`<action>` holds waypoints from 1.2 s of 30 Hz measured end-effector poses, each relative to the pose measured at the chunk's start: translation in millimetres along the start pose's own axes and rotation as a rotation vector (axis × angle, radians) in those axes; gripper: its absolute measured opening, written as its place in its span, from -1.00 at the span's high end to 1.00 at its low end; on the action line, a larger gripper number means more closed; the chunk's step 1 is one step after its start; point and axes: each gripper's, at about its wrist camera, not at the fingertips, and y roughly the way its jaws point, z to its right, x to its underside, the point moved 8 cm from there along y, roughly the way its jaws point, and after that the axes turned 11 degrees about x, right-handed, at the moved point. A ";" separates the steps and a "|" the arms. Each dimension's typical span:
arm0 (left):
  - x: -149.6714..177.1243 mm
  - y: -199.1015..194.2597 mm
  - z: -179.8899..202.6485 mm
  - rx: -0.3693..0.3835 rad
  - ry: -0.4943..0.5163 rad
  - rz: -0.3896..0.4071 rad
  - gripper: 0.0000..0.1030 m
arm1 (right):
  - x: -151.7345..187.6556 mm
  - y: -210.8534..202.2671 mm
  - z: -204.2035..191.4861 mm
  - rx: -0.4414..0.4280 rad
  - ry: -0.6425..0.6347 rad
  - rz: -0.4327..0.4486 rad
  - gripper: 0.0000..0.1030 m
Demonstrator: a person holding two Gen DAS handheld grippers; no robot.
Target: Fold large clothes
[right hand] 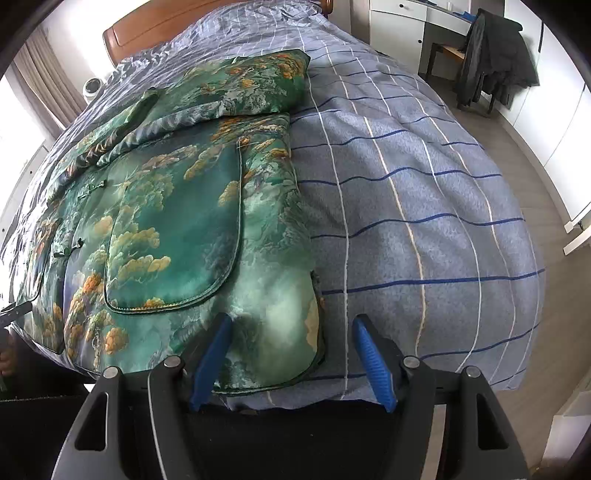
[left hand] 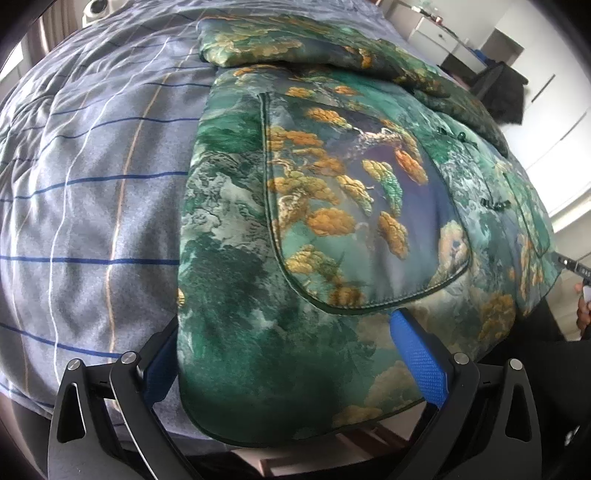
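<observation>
Green brocade jacket (right hand: 177, 229) spread across frame left on checked bedspread (right hand: 424, 221), right gripper (right hand: 291, 325) open astride its lower-centre hem corner.

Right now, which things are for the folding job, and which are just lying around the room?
For the job:
- green patterned jacket
- left gripper, open at the hem
- right gripper, open at the hem
- bed with checked cover

Just lying about:
- dark coat on chair
- white drawers
- curtain

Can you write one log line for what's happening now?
jacket flat on bed | left gripper open at hem | right gripper open at hem
</observation>
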 end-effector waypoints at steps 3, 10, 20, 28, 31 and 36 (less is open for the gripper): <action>0.1 2.7 5.6 0.008 0.006 -0.005 -0.99 | 1.4 0.0 -1.8 -0.005 -0.018 -0.007 -0.34; 0.9 0.3 17.3 0.064 -0.001 -0.011 -0.97 | 10.4 2.5 -12.3 -0.005 -0.135 -0.044 -0.34; 9.5 -0.5 9.9 0.048 0.001 -0.036 -0.97 | 0.5 -4.6 -7.6 0.001 -0.157 -0.028 -0.34; 13.0 0.0 17.3 0.023 0.034 -0.072 -0.97 | 0.4 6.0 -13.6 -0.015 -0.204 -0.042 -0.34; 13.8 0.9 16.5 0.022 0.028 -0.085 -0.95 | -3.4 10.6 -13.1 -0.053 -0.172 -0.049 -0.34; 12.7 -4.3 14.3 -0.009 0.022 -0.086 -0.49 | 0.4 16.9 -29.3 -0.102 -0.197 -0.092 0.24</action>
